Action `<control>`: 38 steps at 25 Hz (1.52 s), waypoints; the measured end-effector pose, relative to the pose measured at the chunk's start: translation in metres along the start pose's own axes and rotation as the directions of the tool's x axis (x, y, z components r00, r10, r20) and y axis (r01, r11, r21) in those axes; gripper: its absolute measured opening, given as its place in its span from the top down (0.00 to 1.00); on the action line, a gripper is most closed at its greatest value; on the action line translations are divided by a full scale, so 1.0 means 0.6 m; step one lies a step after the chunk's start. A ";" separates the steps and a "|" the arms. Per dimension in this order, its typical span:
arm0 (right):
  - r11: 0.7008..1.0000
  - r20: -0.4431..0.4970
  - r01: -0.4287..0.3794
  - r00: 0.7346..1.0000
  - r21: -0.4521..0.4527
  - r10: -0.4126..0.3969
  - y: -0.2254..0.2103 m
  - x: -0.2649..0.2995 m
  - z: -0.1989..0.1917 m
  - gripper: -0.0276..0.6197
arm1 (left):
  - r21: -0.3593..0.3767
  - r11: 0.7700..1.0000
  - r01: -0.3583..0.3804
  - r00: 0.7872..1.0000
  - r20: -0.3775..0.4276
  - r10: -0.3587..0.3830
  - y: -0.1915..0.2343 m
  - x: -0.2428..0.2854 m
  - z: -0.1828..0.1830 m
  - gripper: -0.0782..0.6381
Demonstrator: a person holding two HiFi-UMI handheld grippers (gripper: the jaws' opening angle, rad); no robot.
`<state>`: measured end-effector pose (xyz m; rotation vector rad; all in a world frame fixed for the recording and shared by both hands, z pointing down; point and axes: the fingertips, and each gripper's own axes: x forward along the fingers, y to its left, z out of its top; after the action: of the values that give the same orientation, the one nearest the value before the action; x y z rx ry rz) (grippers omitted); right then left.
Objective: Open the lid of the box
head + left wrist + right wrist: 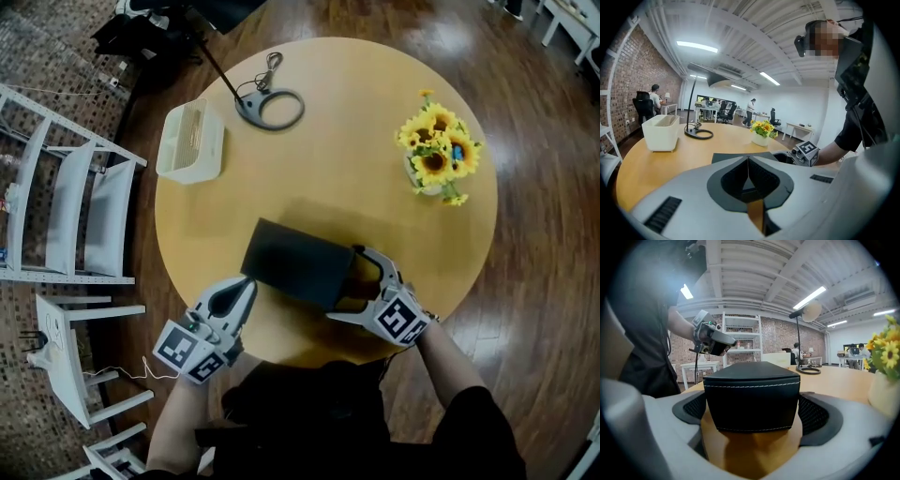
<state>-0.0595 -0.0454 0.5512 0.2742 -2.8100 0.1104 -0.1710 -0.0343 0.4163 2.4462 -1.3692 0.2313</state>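
A black box [298, 261] with white stitching lies with its lid down on the round wooden table [375, 122], near the front edge. My right gripper [354, 284] is at the box's right end, one finger on each side and the pads against its walls. In the right gripper view the box [751, 401] fills the space between the pads. My left gripper [247, 283] is shut with nothing in it, its tip at the box's near left corner. In the left gripper view the shut jaws meet just in front of the box's top [726, 158].
A white bin [190, 141] stands at the table's far left, with a desk lamp's ring base [272, 108] beside it. A vase of sunflowers [439, 155] is at the right. White shelving [66, 206] stands on the floor to the left.
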 end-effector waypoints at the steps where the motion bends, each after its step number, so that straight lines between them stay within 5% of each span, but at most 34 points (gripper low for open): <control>1: 1.000 0.004 -0.001 1.000 -0.011 0.001 -0.001 0.001 -0.001 0.00 | 0.002 1.000 0.003 1.000 -0.005 -0.003 -0.002 0.005 -0.001 0.89; 10: 1.000 0.036 0.016 0.999 0.019 -0.016 0.003 0.005 0.003 0.01 | 0.038 0.997 0.063 0.997 -0.035 -0.061 -0.038 0.033 -0.012 0.89; 13: 1.000 0.039 0.014 0.999 0.005 -0.014 0.004 0.004 0.001 0.02 | 0.168 0.978 0.119 0.990 -0.092 -0.105 -0.052 0.043 -0.017 0.89; 15: 1.000 0.034 0.011 0.999 0.005 -0.011 0.003 0.004 0.001 0.03 | 0.316 0.926 0.207 0.969 -0.200 -0.148 -0.064 0.056 -0.031 0.88; 17: 1.000 0.028 0.007 1.000 0.005 -0.007 0.002 0.005 0.001 0.03 | 0.434 0.834 0.341 0.919 -0.341 -0.198 -0.089 0.076 -0.052 0.64; 19: 1.000 0.025 0.005 1.000 -0.001 -0.005 0.002 0.006 0.002 0.03 | 0.553 0.676 0.487 0.853 -0.466 -0.233 -0.119 0.100 -0.075 0.43; 20: 1.000 0.022 0.005 1.000 -0.003 -0.005 0.002 0.007 0.001 0.03 | 0.599 0.589 0.542 0.824 -0.515 -0.236 -0.133 0.109 -0.086 0.41; 21: 1.000 0.019 0.006 1.000 -0.003 -0.006 0.002 0.007 0.001 0.03 | 0.625 0.520 0.583 0.801 -0.550 -0.237 -0.145 0.117 -0.097 0.41; 22: 1.000 0.017 0.008 1.000 0.001 -0.008 0.003 0.007 0.002 0.03 | 0.633 0.474 0.612 0.782 -0.576 -0.240 -0.154 0.122 -0.105 0.41; 23: 1.000 0.018 0.011 1.000 0.012 -0.011 0.004 0.008 0.003 0.03 | 0.629 0.451 0.633 0.765 -0.595 -0.246 -0.161 0.126 -0.110 0.40; 26: 0.998 0.022 0.021 1.000 0.051 -0.022 0.005 0.009 0.005 0.03 | 0.605 0.426 0.673 0.732 -0.629 -0.263 -0.170 0.127 -0.116 0.40; 35: 0.999 0.025 0.024 0.999 0.034 -0.025 0.005 0.007 0.004 0.04 | 0.599 0.339 0.725 0.685 -0.680 -0.262 -0.176 0.131 -0.123 0.39; 37: 0.999 0.019 0.029 0.999 0.042 -0.030 0.005 0.006 0.002 0.04 | 0.608 0.338 0.718 0.692 -0.671 -0.265 -0.179 0.131 -0.116 0.39; 38: 0.999 0.014 0.029 0.999 0.039 -0.030 0.006 0.007 0.001 0.04 | 0.628 0.356 0.692 0.720 -0.638 -0.273 -0.180 0.135 -0.101 0.39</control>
<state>-0.0640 -0.0427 0.5520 0.3271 -2.8198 0.1574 -0.0357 -0.0247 0.4749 3.0948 -0.1597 1.5068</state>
